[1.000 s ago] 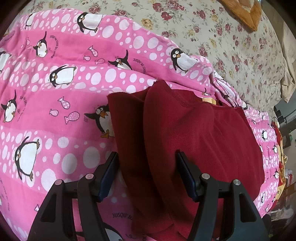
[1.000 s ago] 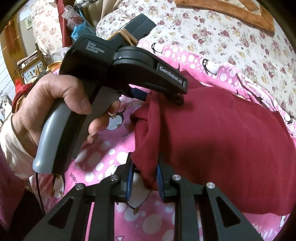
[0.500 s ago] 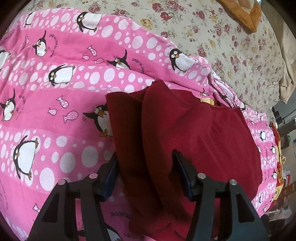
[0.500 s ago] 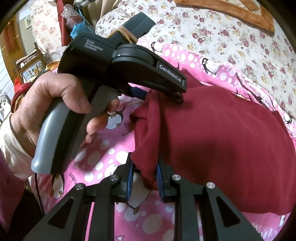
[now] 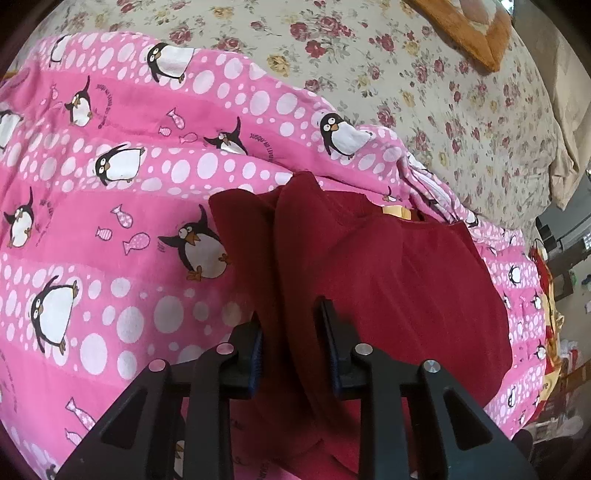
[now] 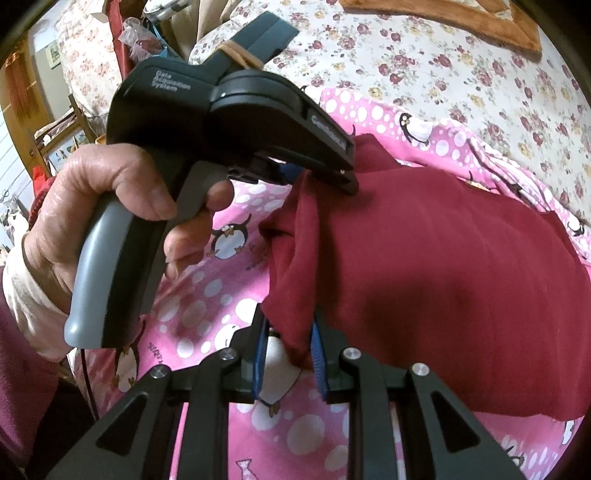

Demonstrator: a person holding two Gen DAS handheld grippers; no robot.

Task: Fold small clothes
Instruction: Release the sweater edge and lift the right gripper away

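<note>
The dark red garment [image 5: 406, 280] lies on the pink penguin blanket [image 5: 110, 229], and you hold it with both tongs. It is a soft, matte knit, thick enough to make rounded folds. One side is gathered into two long vertical ridges; the rest spreads flat to the right. A small yellow label [image 5: 396, 212] shows at its far edge, near a curved seam.

Your left tongs [image 5: 290, 332] have just been closing, and their jaws now pinch one ridge of the cloth between them. Your right tongs [image 6: 288, 347] grip the hanging corner of the garment; the blue ribbed pads [image 6: 318, 354] press on the fold. In the right view your left hand [image 6: 122, 206] wraps the grey handle of the left tool, whose tip sits on the upper part of the garment.

The blanket is smooth cotton with white dots and some shallow wrinkles. Beyond it lies a floral sheet [image 5: 461, 110], pale with red roses, and an orange-brown cloth [image 5: 476, 33] at the far corner. There is open blanket to the left of the garment. On the right the blanket's edge is near, with clutter beyond it.
</note>
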